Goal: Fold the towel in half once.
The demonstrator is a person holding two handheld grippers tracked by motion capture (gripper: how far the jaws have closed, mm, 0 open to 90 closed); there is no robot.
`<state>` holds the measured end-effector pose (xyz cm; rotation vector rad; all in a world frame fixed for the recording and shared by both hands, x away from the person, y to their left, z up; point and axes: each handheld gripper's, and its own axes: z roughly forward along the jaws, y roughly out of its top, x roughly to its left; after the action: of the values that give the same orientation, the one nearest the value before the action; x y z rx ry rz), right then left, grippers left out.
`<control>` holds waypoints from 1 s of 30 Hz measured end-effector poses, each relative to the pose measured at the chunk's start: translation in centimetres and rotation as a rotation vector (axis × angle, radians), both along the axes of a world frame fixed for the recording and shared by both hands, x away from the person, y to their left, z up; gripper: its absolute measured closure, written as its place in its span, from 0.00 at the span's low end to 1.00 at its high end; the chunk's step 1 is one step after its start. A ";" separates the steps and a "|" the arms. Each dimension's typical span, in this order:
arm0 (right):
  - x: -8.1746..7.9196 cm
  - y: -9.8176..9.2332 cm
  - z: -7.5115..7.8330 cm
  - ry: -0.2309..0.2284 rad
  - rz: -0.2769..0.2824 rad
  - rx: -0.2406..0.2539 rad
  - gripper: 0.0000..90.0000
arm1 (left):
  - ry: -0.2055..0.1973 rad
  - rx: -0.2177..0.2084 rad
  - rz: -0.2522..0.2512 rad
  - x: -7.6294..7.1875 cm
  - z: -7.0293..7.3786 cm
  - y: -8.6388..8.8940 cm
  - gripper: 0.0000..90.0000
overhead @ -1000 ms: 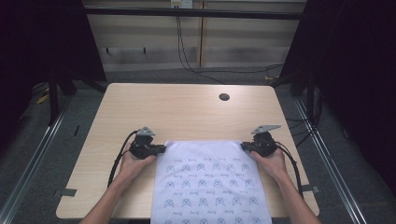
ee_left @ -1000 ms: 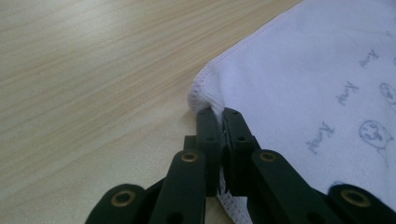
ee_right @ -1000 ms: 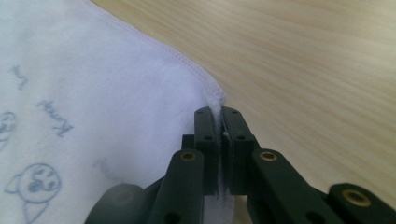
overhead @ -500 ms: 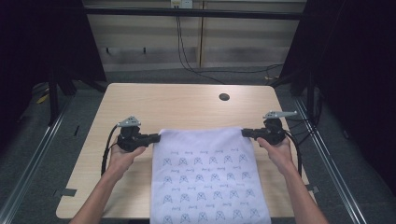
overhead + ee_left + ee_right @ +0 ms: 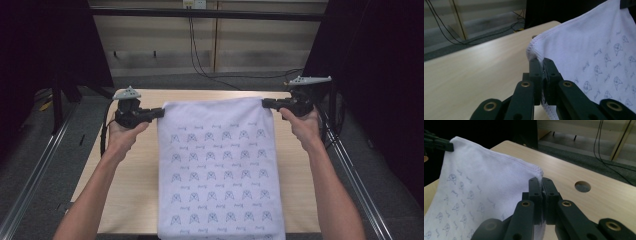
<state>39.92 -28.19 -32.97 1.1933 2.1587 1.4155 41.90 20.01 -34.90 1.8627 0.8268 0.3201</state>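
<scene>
Since the earlier frames both hands had risen and drawn apart, so the far edge of the white cloth (image 5: 220, 165), which had lain flat on the table (image 5: 125, 200), now hung stretched between the two grippers above it. The left gripper (image 5: 159, 112) had its jaws pressed together on the cloth's far left corner, and the right gripper (image 5: 266, 103) pinched the far right corner likewise. The cloth was white with rows of small grey printed figures and a stitched hem, its top edge taut and nearly level, its lower part running down past the table's near edge.
</scene>
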 end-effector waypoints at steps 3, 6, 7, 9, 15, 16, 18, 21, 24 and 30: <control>0.7 -0.1 0.9 -0.005 -0.019 -0.011 0.97 | -0.017 -0.034 0.022 0.6 1.5 0.1 0.97; 1.8 -0.5 3.4 -0.039 -0.054 0.001 0.97 | -0.061 -0.062 0.031 1.3 4.0 -0.3 0.97; 1.9 -0.6 4.2 -0.055 -0.062 0.005 0.98 | -0.074 -0.067 0.031 1.4 4.8 -0.6 0.97; 2.0 -0.7 4.9 -0.067 -0.071 0.012 0.97 | -0.109 -0.054 0.032 1.8 6.2 -0.9 0.97; 0.5 -0.9 7.4 -0.138 -0.052 0.008 0.97 | -0.129 -0.058 0.008 0.8 6.9 -1.0 0.97; -0.5 -1.2 6.6 -0.127 -0.035 0.002 0.97 | -0.131 -0.056 -0.002 0.3 6.5 -0.9 0.97; -1.7 -1.4 5.4 -0.107 -0.012 0.001 0.97 | -0.128 -0.061 -0.022 -0.9 5.6 -0.7 0.97; -2.9 -1.5 4.1 -0.095 0.036 0.017 0.97 | -0.122 -0.019 -0.041 -3.0 4.1 -0.7 0.97; -4.9 -1.8 1.7 -0.070 0.065 0.058 0.97 | -0.103 -0.033 -0.070 -5.2 1.8 0.0 0.97; -10.5 -1.4 -3.2 0.018 0.124 -0.006 0.97 | -0.025 -0.039 -0.122 -10.8 -2.9 1.1 0.97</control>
<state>29.41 -29.55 -36.18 1.0911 2.2829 1.4510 31.07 21.15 -37.77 1.8601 0.6941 0.2490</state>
